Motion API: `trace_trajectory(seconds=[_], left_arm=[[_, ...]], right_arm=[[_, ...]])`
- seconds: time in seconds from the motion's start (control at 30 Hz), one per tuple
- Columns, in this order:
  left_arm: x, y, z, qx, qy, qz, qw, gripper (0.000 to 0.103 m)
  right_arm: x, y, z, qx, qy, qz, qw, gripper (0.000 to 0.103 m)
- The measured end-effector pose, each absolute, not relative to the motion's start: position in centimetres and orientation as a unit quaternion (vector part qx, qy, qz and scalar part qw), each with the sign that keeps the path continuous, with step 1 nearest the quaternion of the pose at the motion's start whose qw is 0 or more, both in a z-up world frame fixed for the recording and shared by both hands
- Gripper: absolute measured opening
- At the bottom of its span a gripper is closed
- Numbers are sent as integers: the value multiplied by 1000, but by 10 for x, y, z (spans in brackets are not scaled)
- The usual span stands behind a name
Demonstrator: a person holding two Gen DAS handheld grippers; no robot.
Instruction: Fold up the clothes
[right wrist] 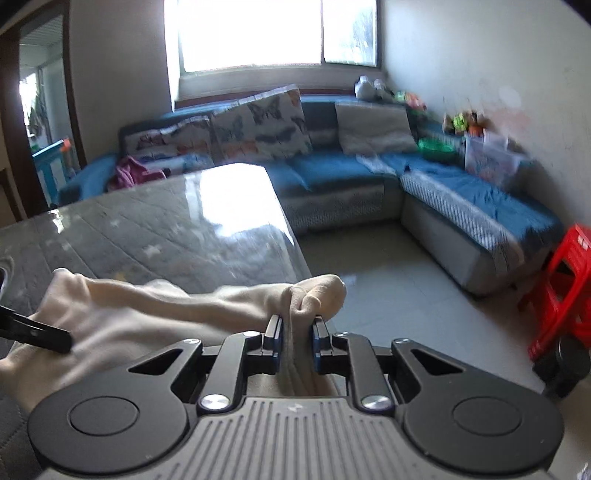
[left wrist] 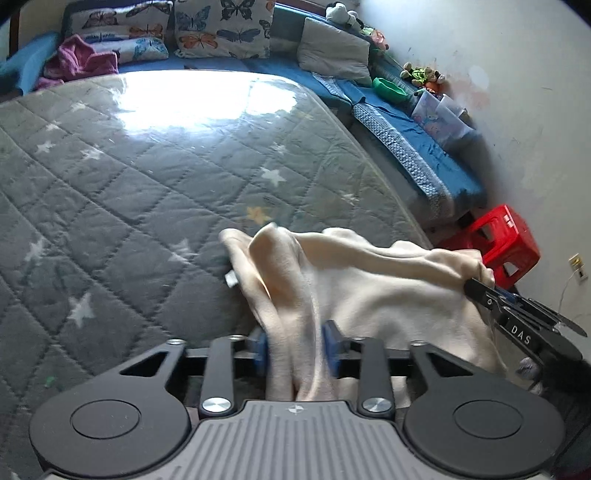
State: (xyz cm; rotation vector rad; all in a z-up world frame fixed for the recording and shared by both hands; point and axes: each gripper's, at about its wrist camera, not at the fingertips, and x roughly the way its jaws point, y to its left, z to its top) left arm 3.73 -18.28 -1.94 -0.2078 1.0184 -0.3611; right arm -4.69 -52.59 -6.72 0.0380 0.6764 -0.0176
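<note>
Centrally, a cream garment hangs bunched between the two tools at the near edge of a table covered with a grey quilted star-print cloth under a glossy clear sheet. Left gripper: its blue-padded fingers are pressed onto a gathered fold of the fabric, which runs back between them toward the camera. Right gripper: pinching another bunched edge of the same garment — a knot of cloth bulges just beyond its tips, past the table's corner and above the tiled floor. Fabric between the two grips is slack and wrinkled. Beyond the table stands a blue corner sofa with butterfly-print cushions; a red plastic stool sits near the wall — right of the sofa.
</note>
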Motion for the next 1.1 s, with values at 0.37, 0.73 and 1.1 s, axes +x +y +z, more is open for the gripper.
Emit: trace_trajectory(seconds=[0.37,0.73,1.1], left_arm=[[52,-180,1,-80,441,-156,880,48],[78,-226,-21,-38,451,-185,872,48],[79,-228,-23,-30,445,-185,876,59]], right_arm=[[-39,-525,-62,30,323,7,946,20],[-9,-494,-87,17,346,38,937,35],[-17,-488,-83,4,329,41,944,56]])
